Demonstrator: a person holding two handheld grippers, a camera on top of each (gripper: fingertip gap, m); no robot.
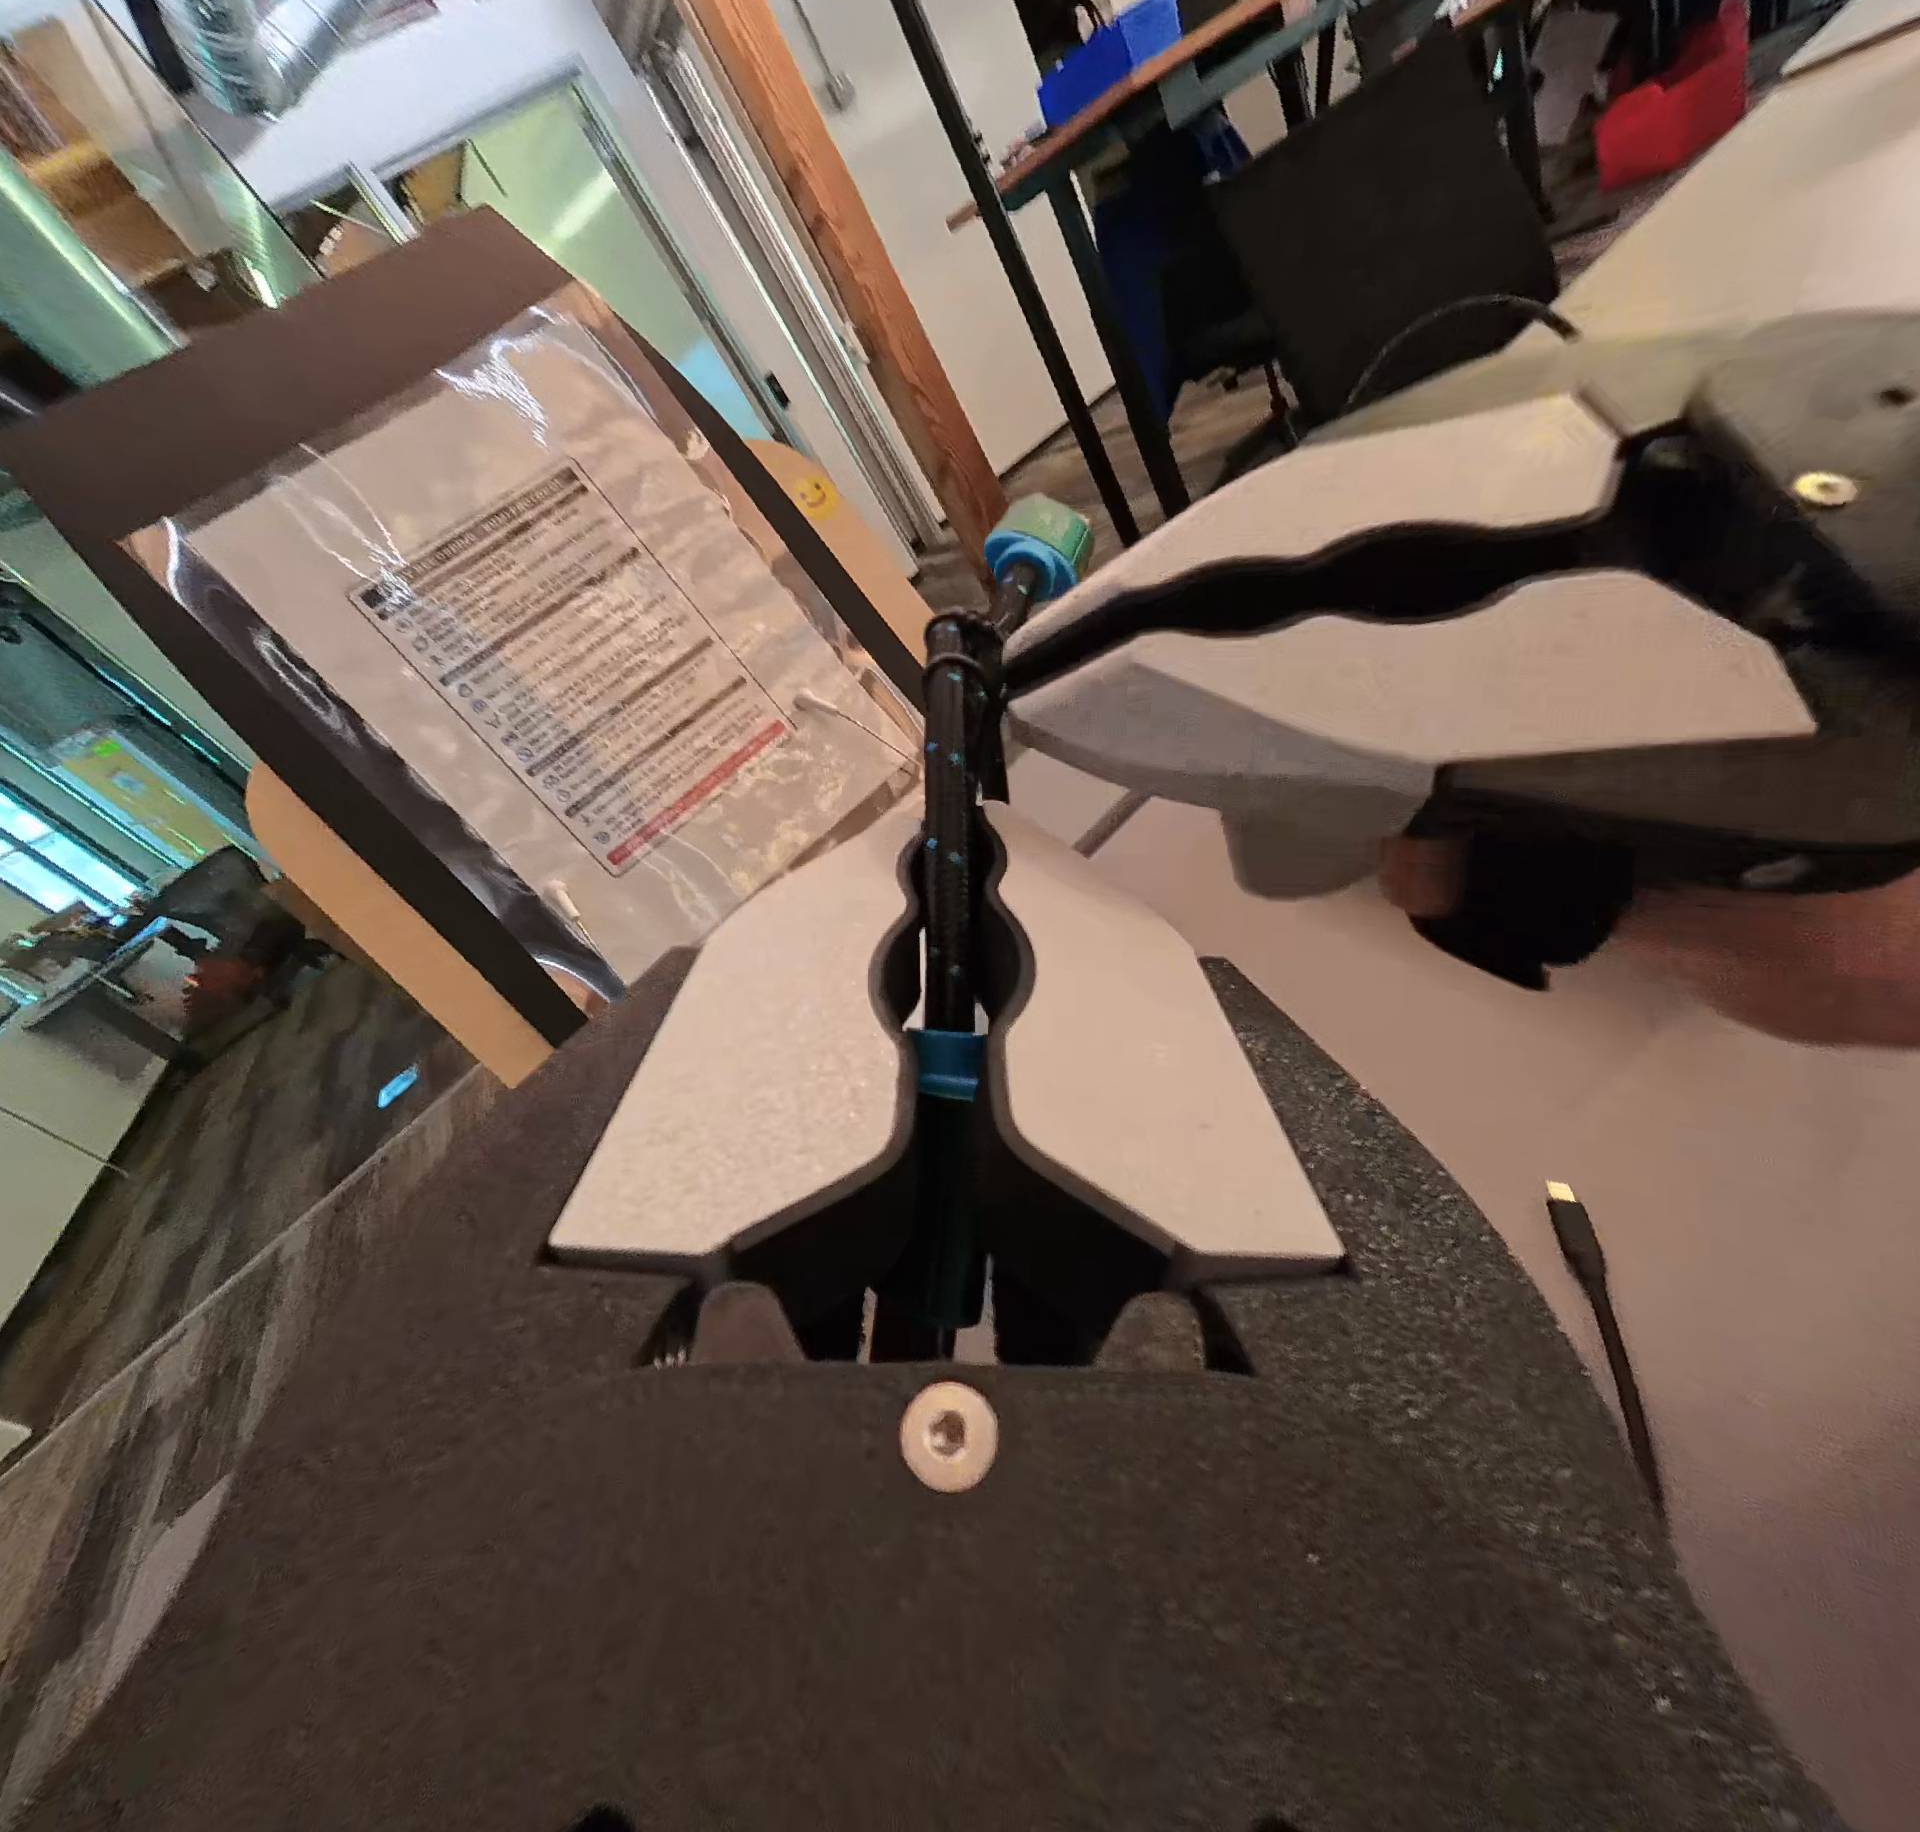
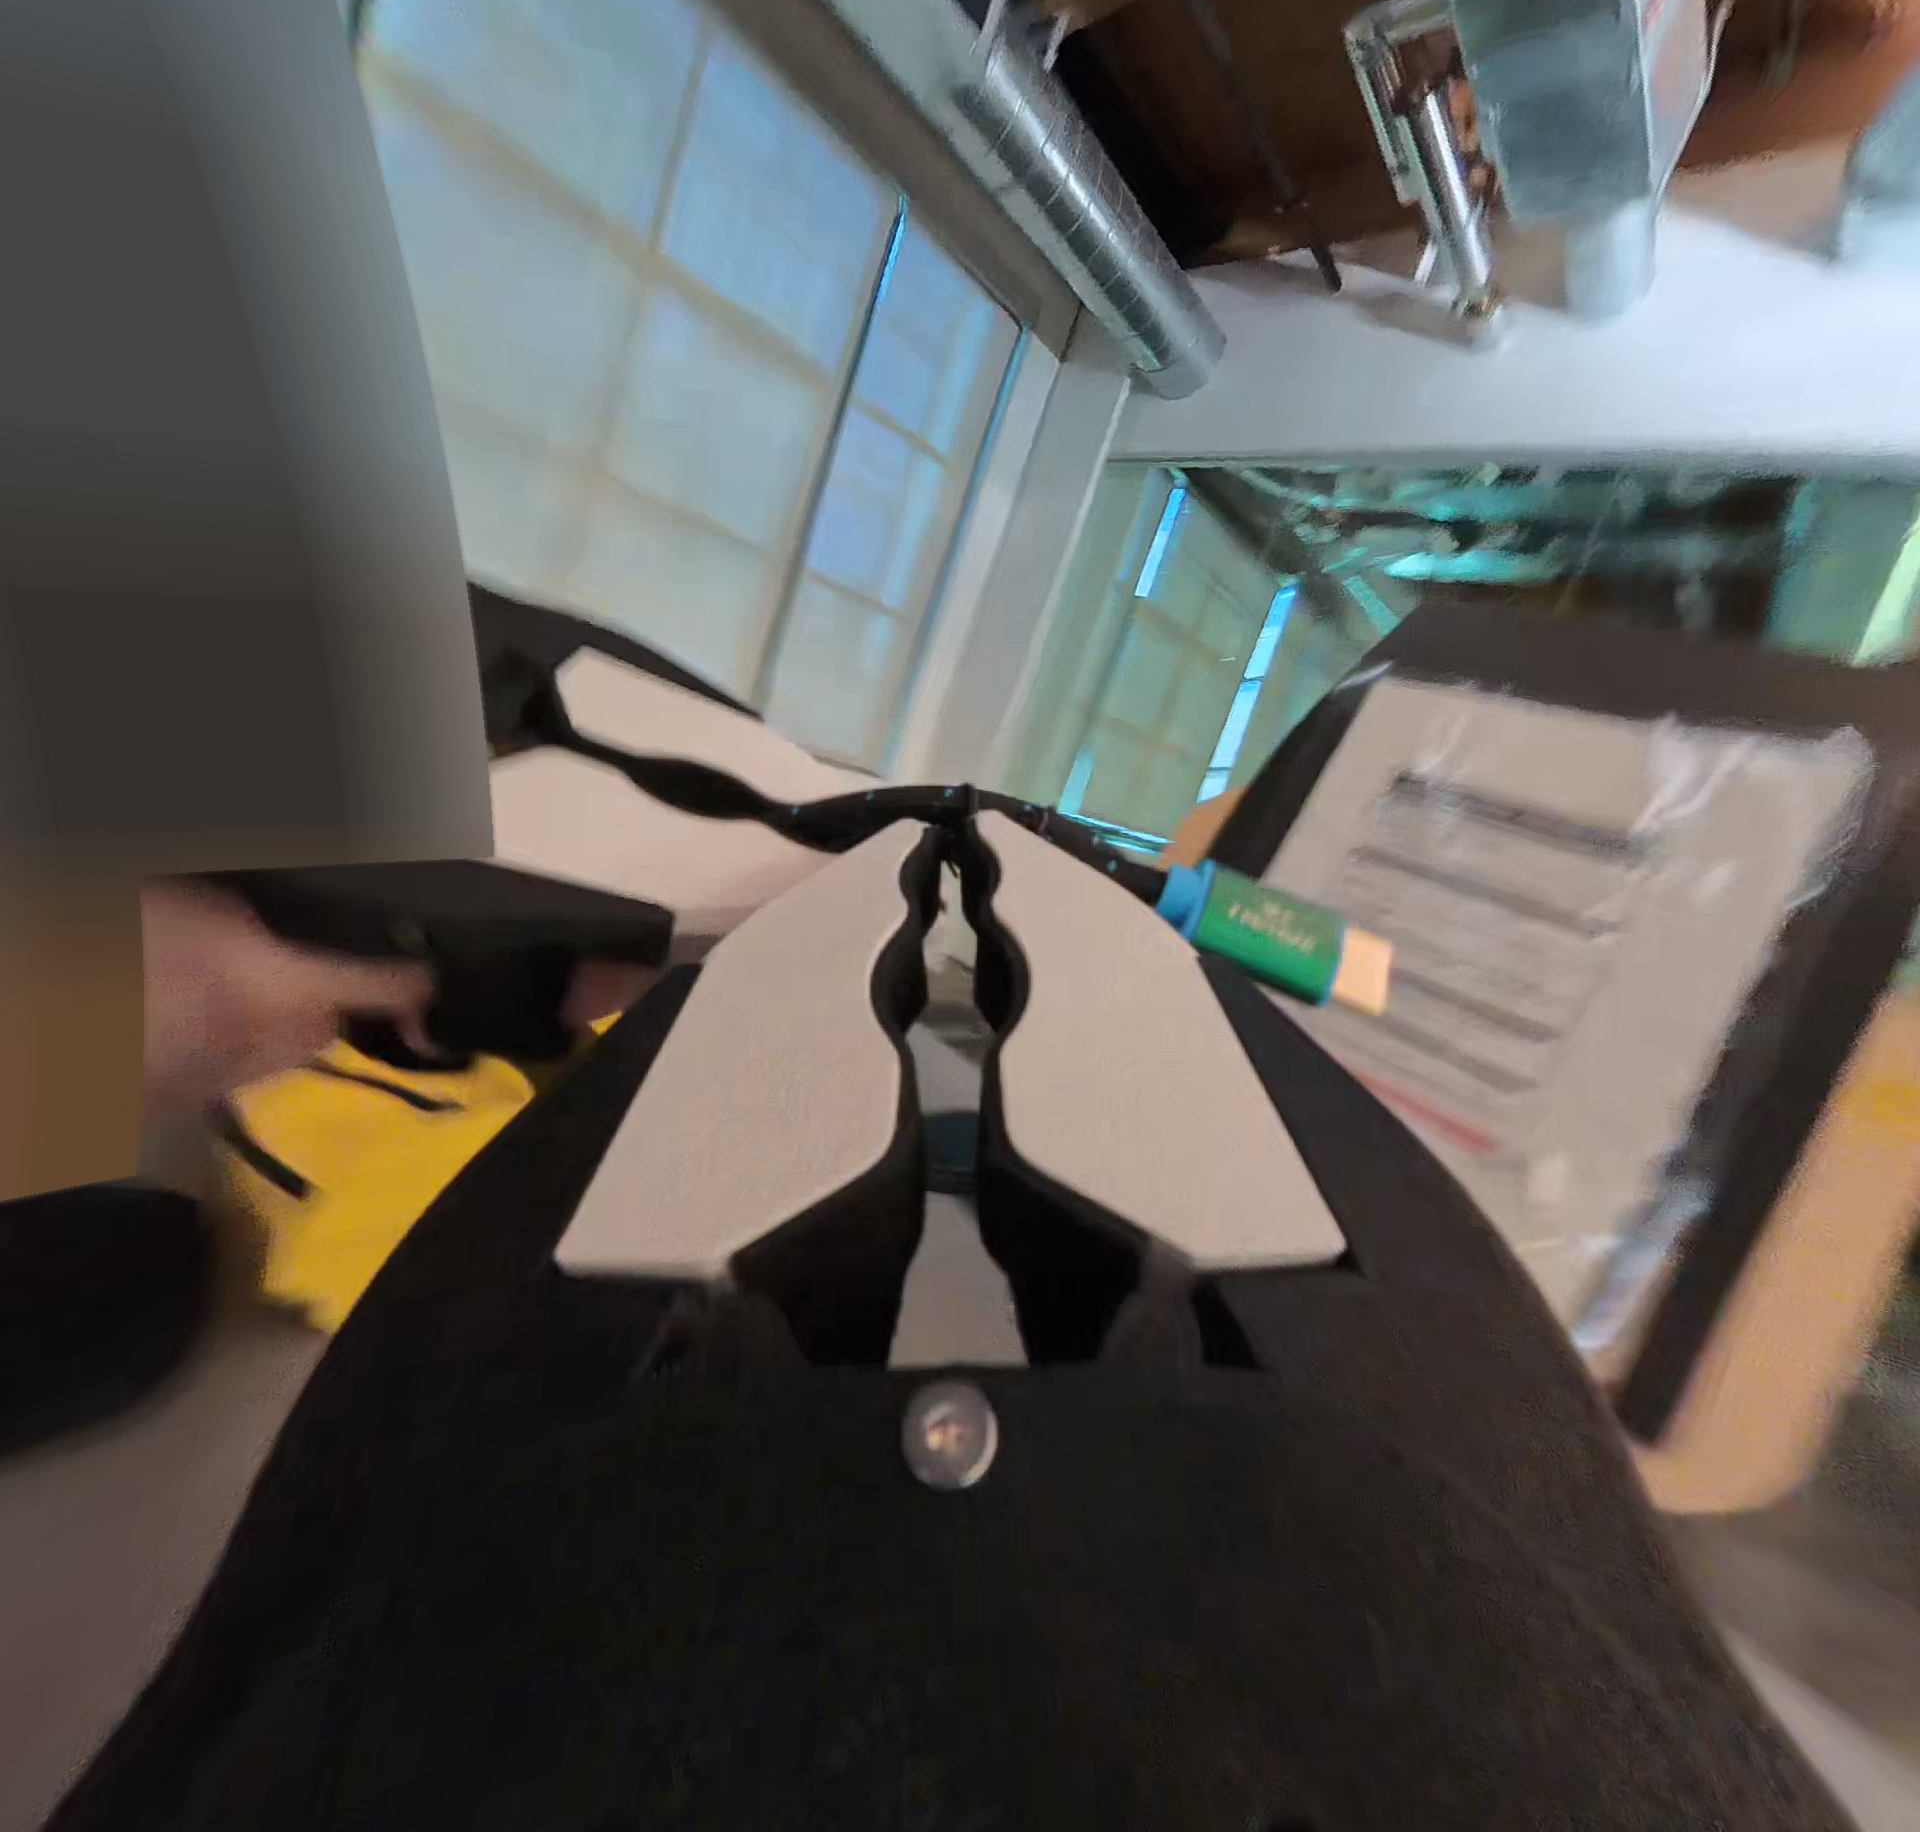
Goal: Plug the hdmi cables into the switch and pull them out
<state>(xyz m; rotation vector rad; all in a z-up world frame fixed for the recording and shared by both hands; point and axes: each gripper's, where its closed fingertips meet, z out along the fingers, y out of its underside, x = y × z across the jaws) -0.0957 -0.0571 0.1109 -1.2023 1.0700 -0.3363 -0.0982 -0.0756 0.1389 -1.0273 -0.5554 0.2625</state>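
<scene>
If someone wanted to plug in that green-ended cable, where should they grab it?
Best by the green plug body, pinching its two broad flat faces from the side, just behind the gold tip. It is rigid and flat-sided, whereas the braided cable that the left gripper and right gripper now pinch would probably flex.

Right gripper [image 2: 951,837] closed, thin tie on black braided cable [image 2: 883,803] pinched at fingertips. Cable held by left gripper [image 2: 800,821] farther left. Green plug [image 2: 1262,935] with blue collar seen right of fingers, tilted. Framed sheet [image 2: 1538,951] behind.
</scene>
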